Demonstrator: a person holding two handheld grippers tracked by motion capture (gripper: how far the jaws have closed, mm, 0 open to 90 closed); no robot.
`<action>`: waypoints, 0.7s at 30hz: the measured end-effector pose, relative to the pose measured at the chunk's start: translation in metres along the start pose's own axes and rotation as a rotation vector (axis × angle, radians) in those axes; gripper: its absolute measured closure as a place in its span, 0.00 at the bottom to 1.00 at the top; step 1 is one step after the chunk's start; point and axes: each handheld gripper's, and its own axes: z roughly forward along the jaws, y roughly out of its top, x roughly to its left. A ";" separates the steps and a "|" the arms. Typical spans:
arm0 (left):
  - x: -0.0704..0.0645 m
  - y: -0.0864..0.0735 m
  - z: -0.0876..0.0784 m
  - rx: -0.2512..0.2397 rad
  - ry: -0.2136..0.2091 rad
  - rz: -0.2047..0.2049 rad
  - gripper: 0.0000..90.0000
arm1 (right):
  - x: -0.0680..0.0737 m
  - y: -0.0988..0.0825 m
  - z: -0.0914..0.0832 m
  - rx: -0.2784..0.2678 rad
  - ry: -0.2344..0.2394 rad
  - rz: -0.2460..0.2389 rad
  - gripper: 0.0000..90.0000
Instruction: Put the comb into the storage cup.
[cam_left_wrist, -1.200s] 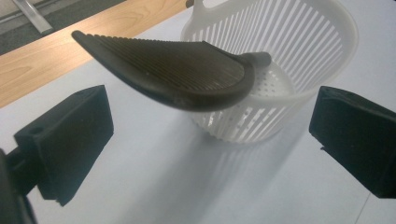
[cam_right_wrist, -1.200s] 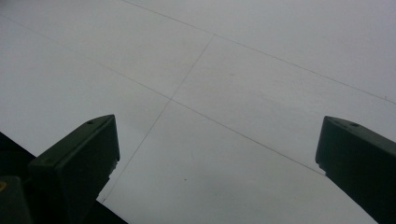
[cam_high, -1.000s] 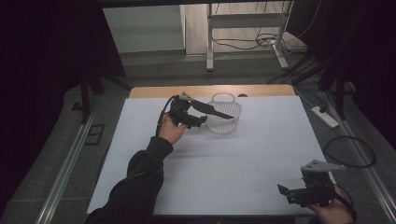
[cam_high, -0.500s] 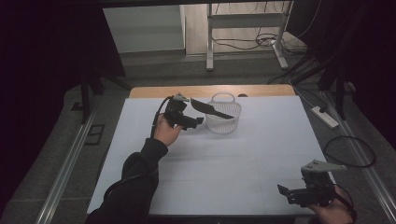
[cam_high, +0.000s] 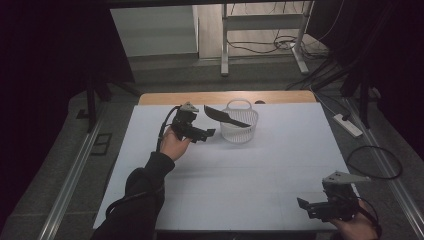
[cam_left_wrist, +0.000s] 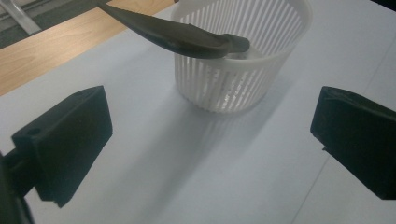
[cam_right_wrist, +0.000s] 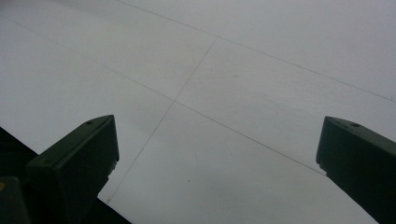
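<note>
So we had the left gripper (cam_high: 209, 134) just left of the basket (cam_high: 240, 125), up in the upper middle of the high view, with its jaws spread wide and nothing between them. In the left gripper view the two black jaws sat at the left and right edges of the frame, well apart, and the basket stood between and beyond them near the top center.

The thing we cared about, the dark spatula (cam_left_wrist: 173, 33), was lying tilted across the basket rim. One end was down inside the basket, and the other end stuck out past the rim toward the upper left of that frame, over the white table (cam_high: 250, 180). It looked like it was touching the rim and nothing else was holding it.

The right gripper (cam_high: 320, 209) was parked down in the lower right corner of the high view, well away from everything. Its own view had just bare table between its jaws, which were also spread with nothing in them.

Our read: the drop into the basket looked done, and the left gripper was in the letting-go stage beside it. If we wanted the spatula to sit fully in, the next move would have called for nudging or re-pinching the overhanging end carefully, since the light basket could probably tip or slide.
</note>
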 end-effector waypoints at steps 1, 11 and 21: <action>-0.001 0.000 -0.001 -0.003 0.001 0.003 0.00 | 0.000 0.000 0.000 0.001 0.000 0.000 0.00; -0.005 -0.007 -0.010 -0.004 -0.011 -0.003 0.00 | 0.000 0.000 0.000 0.001 -0.002 0.000 0.00; -0.006 -0.018 -0.018 -0.011 -0.033 -0.024 0.00 | 0.001 0.000 0.000 0.002 0.000 -0.004 0.00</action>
